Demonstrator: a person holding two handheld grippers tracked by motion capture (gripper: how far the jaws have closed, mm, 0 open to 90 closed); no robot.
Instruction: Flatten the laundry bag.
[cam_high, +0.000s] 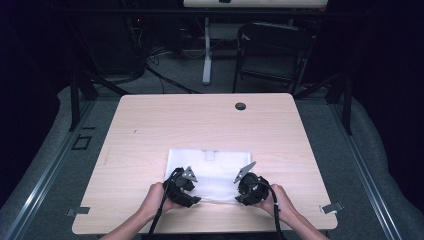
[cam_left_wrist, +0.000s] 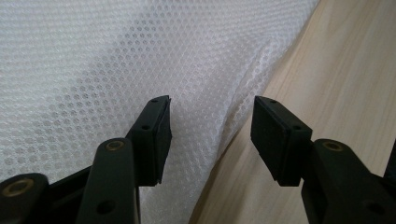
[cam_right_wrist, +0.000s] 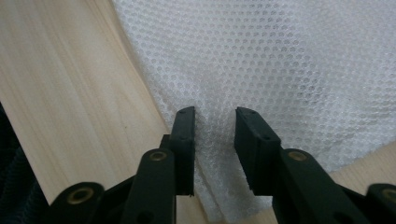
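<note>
A white mesh cloth (cam_high: 210, 167) lies flat on the near half of the wooden table (cam_high: 150, 125). Both hands rest at its near edge. My left gripper (cam_high: 196, 199) is at the cloth's near left corner. In the left gripper view its jaws (cam_left_wrist: 210, 128) stand apart, with the cloth (cam_left_wrist: 116, 60) edge running between them and no pad pressing on it. My right gripper (cam_high: 239, 199) is at the near right part of the edge. In the right gripper view its jaws (cam_right_wrist: 215, 140) straddle a rumpled bit of the cloth (cam_right_wrist: 280, 60), with a gap showing on both sides.
A dark round hole (cam_high: 240, 106) sits in the tabletop near the far edge. A small pale label (cam_high: 210, 155) lies at the cloth's far edge. Behind the table stand a black folding chair (cam_high: 272, 50) and a white table leg (cam_high: 206, 55). Metal clips (cam_high: 331, 207) mark the table's near corners.
</note>
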